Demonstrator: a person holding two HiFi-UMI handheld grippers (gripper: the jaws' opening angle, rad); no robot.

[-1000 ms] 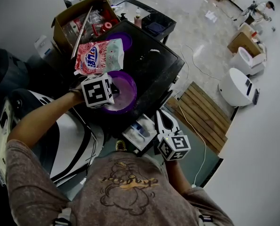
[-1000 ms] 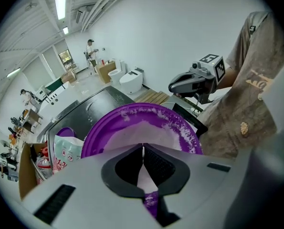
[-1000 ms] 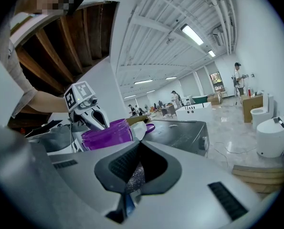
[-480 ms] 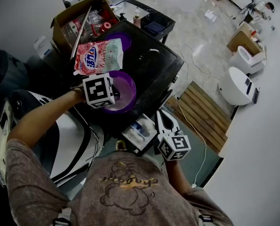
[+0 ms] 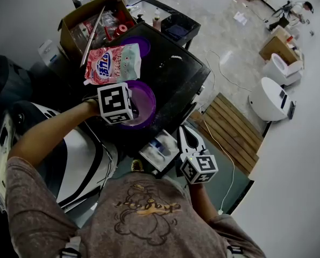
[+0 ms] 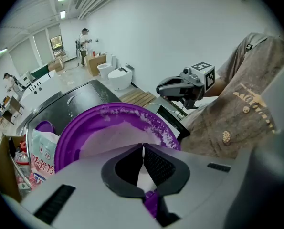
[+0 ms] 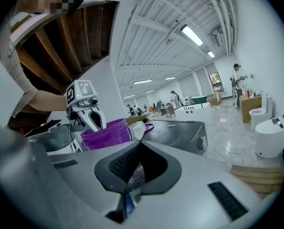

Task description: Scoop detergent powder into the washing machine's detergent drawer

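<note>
A purple bowl point(image 5: 143, 102) with white powder point(image 6: 115, 137) stands on the black washer top point(image 5: 176, 74). My left gripper point(image 5: 128, 110) hangs over the bowl's left side. In the left gripper view its jaws point(image 6: 142, 149) are shut, with a purple piece, seemingly a scoop handle point(image 6: 152, 203), between them. The pink detergent bag point(image 5: 112, 63) lies just behind the bowl. The detergent drawer point(image 5: 158, 149) is pulled out below the bowl. My right gripper point(image 5: 182, 133) sits shut beside the drawer's right side; whether it touches the drawer is unclear.
A cardboard box point(image 5: 90, 26) of clutter stands behind the bag, with a small purple lid point(image 5: 142, 44) beside it. A black side table point(image 5: 176, 28) is further back. A wooden pallet point(image 5: 229, 130) and white toilets point(image 5: 272, 98) lie on the floor to the right.
My left gripper has shifted slightly right and further over the bowl. The right gripper and the drawer have stayed put.
</note>
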